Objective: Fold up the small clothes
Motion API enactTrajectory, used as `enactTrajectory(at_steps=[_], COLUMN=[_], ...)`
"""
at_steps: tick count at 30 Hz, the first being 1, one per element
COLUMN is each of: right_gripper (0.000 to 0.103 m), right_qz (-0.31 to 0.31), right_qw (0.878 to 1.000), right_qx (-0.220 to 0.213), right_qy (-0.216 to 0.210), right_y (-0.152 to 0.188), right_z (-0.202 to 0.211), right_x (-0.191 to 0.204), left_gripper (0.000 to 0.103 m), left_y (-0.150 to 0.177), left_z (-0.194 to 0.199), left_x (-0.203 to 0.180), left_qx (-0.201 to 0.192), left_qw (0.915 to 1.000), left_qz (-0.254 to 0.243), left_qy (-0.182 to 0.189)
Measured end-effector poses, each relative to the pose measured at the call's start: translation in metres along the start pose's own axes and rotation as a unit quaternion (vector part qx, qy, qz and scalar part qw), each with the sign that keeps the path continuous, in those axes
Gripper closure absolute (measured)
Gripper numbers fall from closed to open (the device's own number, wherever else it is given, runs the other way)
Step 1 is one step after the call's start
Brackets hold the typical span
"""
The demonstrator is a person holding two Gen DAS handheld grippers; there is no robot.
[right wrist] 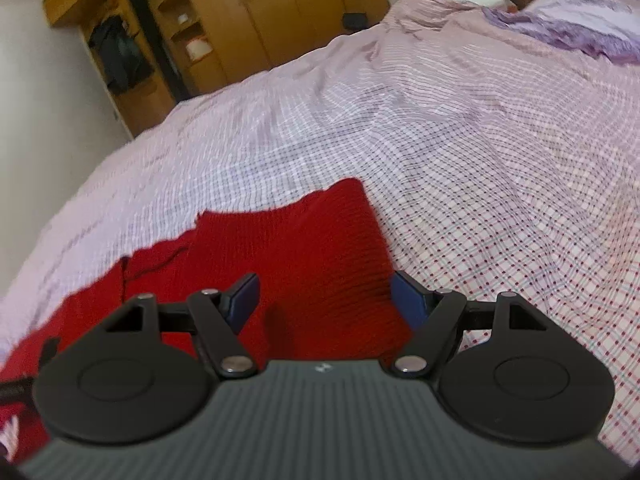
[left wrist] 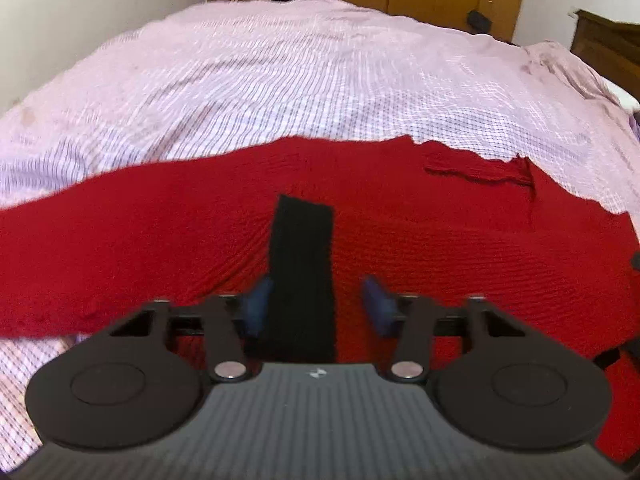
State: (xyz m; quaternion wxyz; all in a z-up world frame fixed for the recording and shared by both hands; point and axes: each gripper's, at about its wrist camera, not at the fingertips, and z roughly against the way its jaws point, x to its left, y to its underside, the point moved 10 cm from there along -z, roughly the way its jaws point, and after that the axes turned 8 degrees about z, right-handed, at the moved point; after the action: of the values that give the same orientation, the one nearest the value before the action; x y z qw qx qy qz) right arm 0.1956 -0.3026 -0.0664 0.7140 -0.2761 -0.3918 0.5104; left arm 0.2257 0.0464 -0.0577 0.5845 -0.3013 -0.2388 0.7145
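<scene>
A red knit garment (left wrist: pixel 400 232) lies spread flat on the checked bedsheet (left wrist: pixel 300 80). A black strip (left wrist: pixel 302 280) lies on it, running up between my left gripper's blue fingertips. My left gripper (left wrist: pixel 318 304) is open, low over the garment's middle, with the strip between its jaws but not clamped. In the right wrist view the garment's right part (right wrist: pixel 320 260) ends in a corner on the sheet (right wrist: pixel 480 160). My right gripper (right wrist: pixel 328 304) is open, its jaws on either side of that red edge, close above it.
A wooden wardrobe (right wrist: pixel 260 20) with open shelves stands beyond the bed. A purple pillow (right wrist: pixel 580 20) lies at the head of the bed on the right. A white wall (left wrist: pixel 80 20) runs along the bed's left side. A dark headboard (left wrist: pixel 608 48) is at the far right.
</scene>
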Motion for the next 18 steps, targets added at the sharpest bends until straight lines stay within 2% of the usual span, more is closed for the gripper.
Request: enactTrajectory(at_steps=[2, 5, 9, 11, 14, 18], right_gripper=[0.028, 0.028, 0.028, 0.028, 0.029, 0.028], right_qz=[-0.017, -0.034, -0.029, -0.025, -0.009, 0.012], right_qw=[1.0, 0.999, 1.0, 1.0, 0.999, 0.999], right_qx=[-0.005, -0.01, -0.005, 0.005, 0.024, 0.023], right_qy=[0.002, 0.0, 0.007, 0.009, 0.022, 0.031], right_y=[-0.002, -0.003, -0.001, 0.002, 0.008, 0.01], right_z=[0.001, 0.002, -0.001, -0.005, -0.013, -0.016], right_x=[-0.006, -0.012, -0.011, -0.01, -0.009, -0.005], left_gripper=[0.076, 0.076, 0.076, 0.076, 0.076, 0.075], left_y=[-0.004, -0.011, -0.004, -0.001, 0.002, 0.002], left_z=[0.007, 0.016, 0.005, 0.005, 0.005, 0.01], left_x=[-0.002, 0.005, 0.016, 0.021, 0.022, 0.022], left_qx=[-0.013, -0.033, -0.015, -0.016, -0.018, -0.013], left_qw=[0.9999, 0.9993, 0.9987, 0.9984, 0.9983, 0.9986], left_qz=[0.002, 0.015, 0.019, 0.026, 0.01, -0.005], left_qy=[0.005, -0.012, -0.044, -0.047, -0.055, -0.052])
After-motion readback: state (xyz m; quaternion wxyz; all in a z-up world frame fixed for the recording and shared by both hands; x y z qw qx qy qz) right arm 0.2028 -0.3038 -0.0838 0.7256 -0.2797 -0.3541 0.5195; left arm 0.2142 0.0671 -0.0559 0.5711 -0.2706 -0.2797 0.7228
